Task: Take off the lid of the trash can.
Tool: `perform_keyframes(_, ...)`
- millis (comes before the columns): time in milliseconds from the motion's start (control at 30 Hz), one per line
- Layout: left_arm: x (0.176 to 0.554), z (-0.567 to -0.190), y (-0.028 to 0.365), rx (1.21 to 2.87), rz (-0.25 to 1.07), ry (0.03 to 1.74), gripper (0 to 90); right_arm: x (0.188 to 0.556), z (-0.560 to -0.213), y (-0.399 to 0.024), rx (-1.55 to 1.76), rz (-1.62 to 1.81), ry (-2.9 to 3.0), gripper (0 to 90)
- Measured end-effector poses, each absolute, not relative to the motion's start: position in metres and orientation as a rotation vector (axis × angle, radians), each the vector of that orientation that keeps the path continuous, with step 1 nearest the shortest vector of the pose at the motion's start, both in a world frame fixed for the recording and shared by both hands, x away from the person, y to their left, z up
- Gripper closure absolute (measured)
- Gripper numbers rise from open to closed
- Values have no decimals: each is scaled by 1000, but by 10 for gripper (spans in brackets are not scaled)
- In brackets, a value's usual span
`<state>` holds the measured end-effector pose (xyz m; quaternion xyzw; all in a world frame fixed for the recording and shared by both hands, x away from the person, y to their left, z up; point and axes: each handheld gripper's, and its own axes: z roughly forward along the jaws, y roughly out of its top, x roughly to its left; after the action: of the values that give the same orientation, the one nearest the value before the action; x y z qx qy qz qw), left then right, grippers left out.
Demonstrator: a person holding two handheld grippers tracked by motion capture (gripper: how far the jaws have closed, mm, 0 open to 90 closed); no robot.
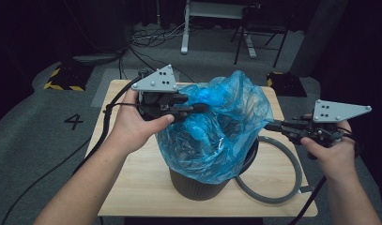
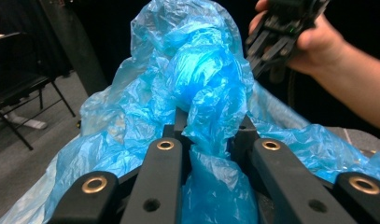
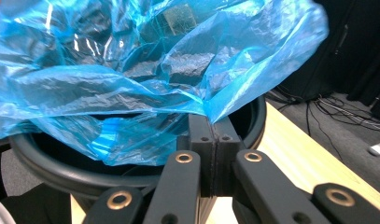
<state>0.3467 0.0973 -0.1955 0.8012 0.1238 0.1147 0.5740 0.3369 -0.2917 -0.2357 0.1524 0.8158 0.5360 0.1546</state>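
While clamped in both tongs, unlabelled blue bag (image 1: 221,126); floor numeral "4" (image 1: 73,121).

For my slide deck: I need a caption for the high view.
Two hand-held grippers, left gripper and right gripper, pinch a crinkled translucent blue plastic bag over a dark ribbed bin on a light wooden table.
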Motion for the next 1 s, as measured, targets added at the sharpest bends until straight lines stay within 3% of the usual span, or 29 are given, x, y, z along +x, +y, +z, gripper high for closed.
perform_keyframes(333,355,-207,83,1920,262,285,789,327,-225,-309,487,1477,2340,900)
perform_keyframes(1000,359,-216,89,1919,234,321,788,338,-235,-324,690,1715,2320,900)
